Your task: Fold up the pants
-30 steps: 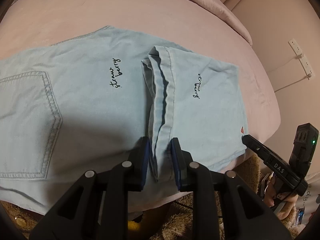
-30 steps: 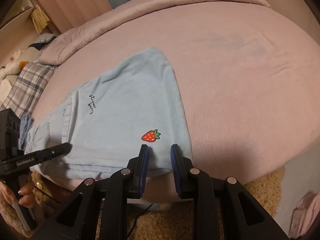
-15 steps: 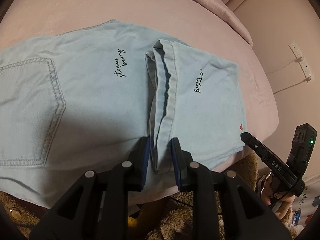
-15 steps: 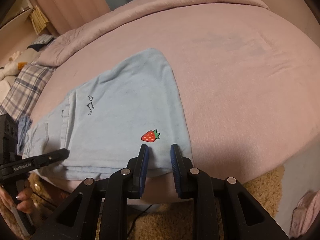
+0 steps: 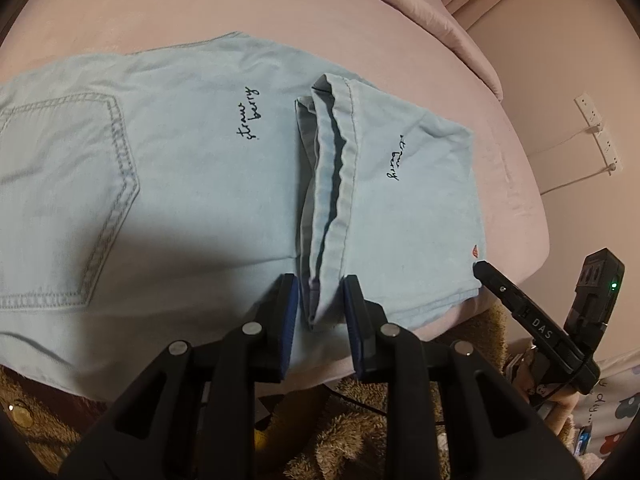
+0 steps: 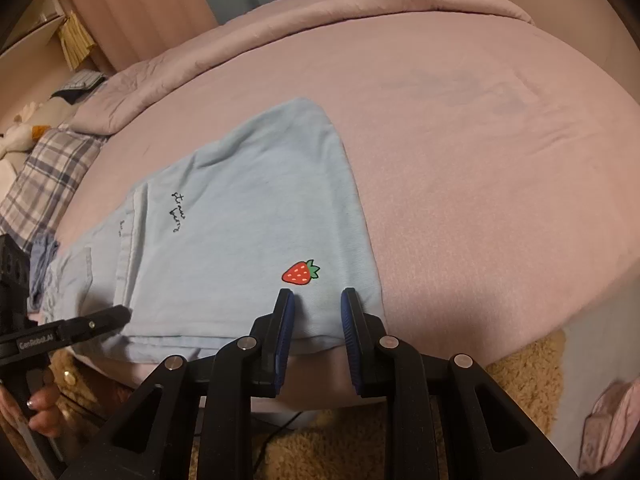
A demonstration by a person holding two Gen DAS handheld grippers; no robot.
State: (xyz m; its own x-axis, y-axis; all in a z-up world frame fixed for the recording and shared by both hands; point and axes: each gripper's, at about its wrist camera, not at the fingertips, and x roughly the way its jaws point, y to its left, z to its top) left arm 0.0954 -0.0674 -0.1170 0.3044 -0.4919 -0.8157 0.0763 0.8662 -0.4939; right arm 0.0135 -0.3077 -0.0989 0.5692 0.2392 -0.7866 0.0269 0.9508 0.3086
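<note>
Pants (image 5: pixel 192 184) lie flat on bed (image 6: pixel 460 152) near its front edge, leg ends folded over onto the middle. Left gripper (image 5: pixel 318 304) sits at the hem (image 5: pixel 332 184), right gripper (image 6: pixel 316 312) at the fold's front corner, just before strawberry patch (image 6: pixel 300 273). Rug (image 6: pixel 528 364) lies below the bed.

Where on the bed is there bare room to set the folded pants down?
Bare pink bedspread lies right of the pants, up to the rolled duvet. The near edge is crowded: left gripper at the hems, right gripper below the strawberry.
</note>
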